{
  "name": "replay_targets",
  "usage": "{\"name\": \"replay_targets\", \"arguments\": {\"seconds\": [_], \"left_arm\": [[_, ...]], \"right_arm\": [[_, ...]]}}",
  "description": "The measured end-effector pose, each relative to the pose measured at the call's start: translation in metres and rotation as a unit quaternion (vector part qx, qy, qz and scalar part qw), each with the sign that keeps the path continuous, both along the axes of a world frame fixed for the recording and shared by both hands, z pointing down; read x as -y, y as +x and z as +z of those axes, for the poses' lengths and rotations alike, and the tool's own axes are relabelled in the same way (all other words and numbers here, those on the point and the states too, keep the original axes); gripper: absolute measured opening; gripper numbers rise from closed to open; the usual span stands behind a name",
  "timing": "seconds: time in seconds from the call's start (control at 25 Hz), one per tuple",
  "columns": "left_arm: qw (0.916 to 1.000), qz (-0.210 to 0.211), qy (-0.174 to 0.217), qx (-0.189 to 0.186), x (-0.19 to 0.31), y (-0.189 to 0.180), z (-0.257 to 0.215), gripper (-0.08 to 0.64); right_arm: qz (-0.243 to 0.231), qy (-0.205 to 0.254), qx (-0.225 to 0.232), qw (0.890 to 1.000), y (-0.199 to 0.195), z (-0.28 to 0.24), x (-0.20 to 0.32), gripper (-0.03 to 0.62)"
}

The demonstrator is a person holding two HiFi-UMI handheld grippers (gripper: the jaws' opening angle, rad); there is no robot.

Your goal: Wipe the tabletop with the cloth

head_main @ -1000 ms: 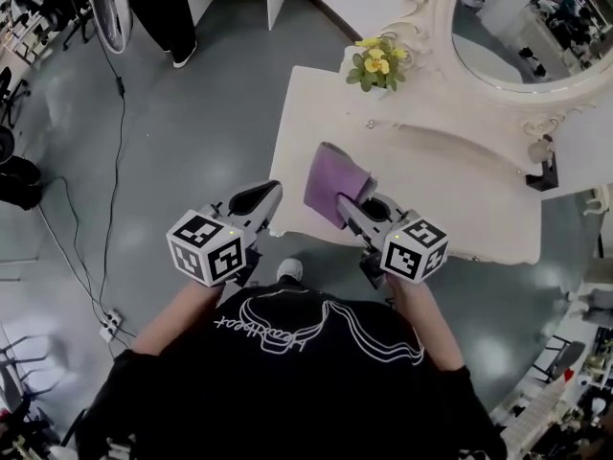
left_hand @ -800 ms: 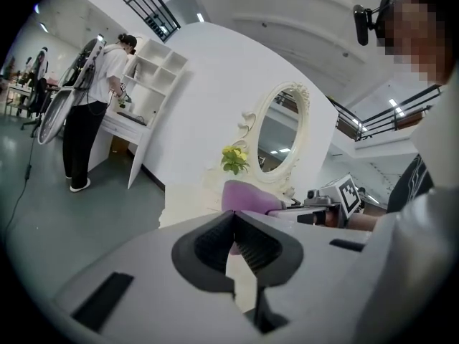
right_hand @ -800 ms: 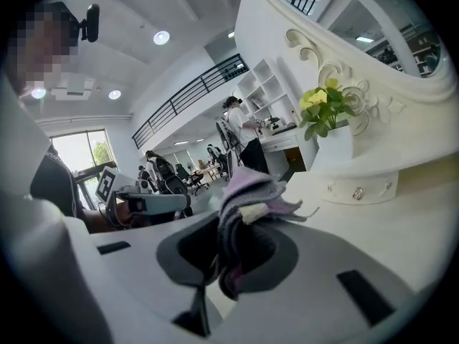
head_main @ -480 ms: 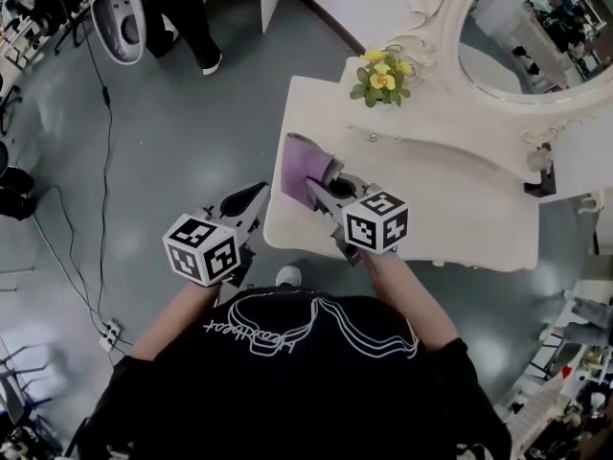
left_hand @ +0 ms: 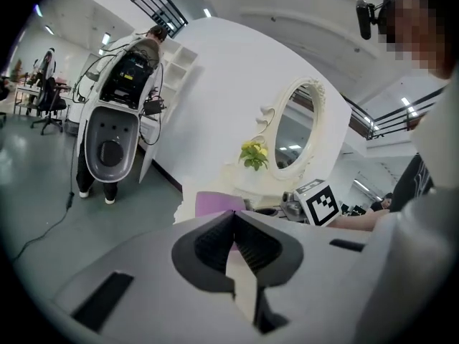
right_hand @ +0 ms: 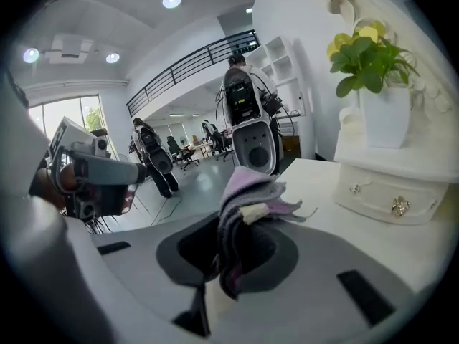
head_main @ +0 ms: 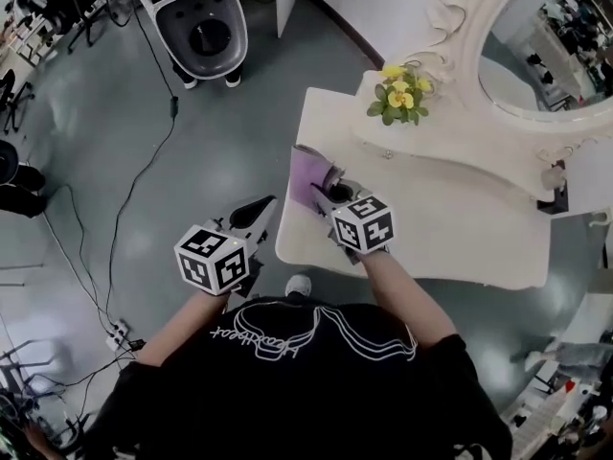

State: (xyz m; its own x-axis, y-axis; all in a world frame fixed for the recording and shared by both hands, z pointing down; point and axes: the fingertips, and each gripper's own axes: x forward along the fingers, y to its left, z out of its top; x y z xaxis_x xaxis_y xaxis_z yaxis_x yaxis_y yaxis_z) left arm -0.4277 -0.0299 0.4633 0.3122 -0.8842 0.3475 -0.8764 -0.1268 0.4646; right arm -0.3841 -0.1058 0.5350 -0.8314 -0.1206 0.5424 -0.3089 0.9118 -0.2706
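A purple cloth is bunched in my right gripper, which is shut on it over the left end of the white tabletop. In the right gripper view the folded cloth stands up out of the shut jaws, above the tabletop. My left gripper hangs off the table's left edge over the floor, shut with nothing in it. In the left gripper view the jaws meet, and the cloth and the right gripper's marker cube show beyond them.
A pot of yellow flowers stands on the raised drawer shelf at the table's back, under an ornate oval mirror. A white-and-black machine stands on the grey floor to the far left. Cables run across the floor.
My right gripper has carried the cloth leftward to the table's left edge. The left gripper has stayed beside the table. A person who stood at the far left has left the view.
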Motion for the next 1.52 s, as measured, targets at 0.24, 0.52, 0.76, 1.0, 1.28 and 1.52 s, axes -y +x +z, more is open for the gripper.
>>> {"name": "replay_targets", "arguments": {"seconds": [0.24,0.52,0.76,1.0,1.28,1.52], "left_arm": [[0.9999,0.006,-0.009,0.007,0.003,0.0,0.001,0.005],[0.9998,0.013,-0.013,0.007,0.01,0.004,0.005,0.005],[0.9996,0.02,-0.02,0.006,0.015,0.008,0.012,0.005],[0.9996,0.022,-0.017,0.005,0.017,0.009,0.012,0.005],[0.9998,0.016,-0.014,-0.006,0.018,0.008,0.012,0.005],[0.9996,0.015,-0.017,-0.015,0.025,0.009,0.015,0.005]], "right_arm": [[0.001,0.03,-0.049,0.998,-0.002,0.023,0.018,0.052],[-0.006,0.065,-0.087,0.994,-0.001,0.038,0.026,0.054],[-0.016,0.085,-0.119,0.989,-0.002,0.044,0.03,0.054],[-0.013,0.093,-0.131,0.987,0.0,0.045,0.03,0.054],[0.006,0.094,-0.136,0.986,0.01,0.047,0.035,0.053],[0.033,0.09,-0.141,0.985,0.026,0.05,0.051,0.052]]}}
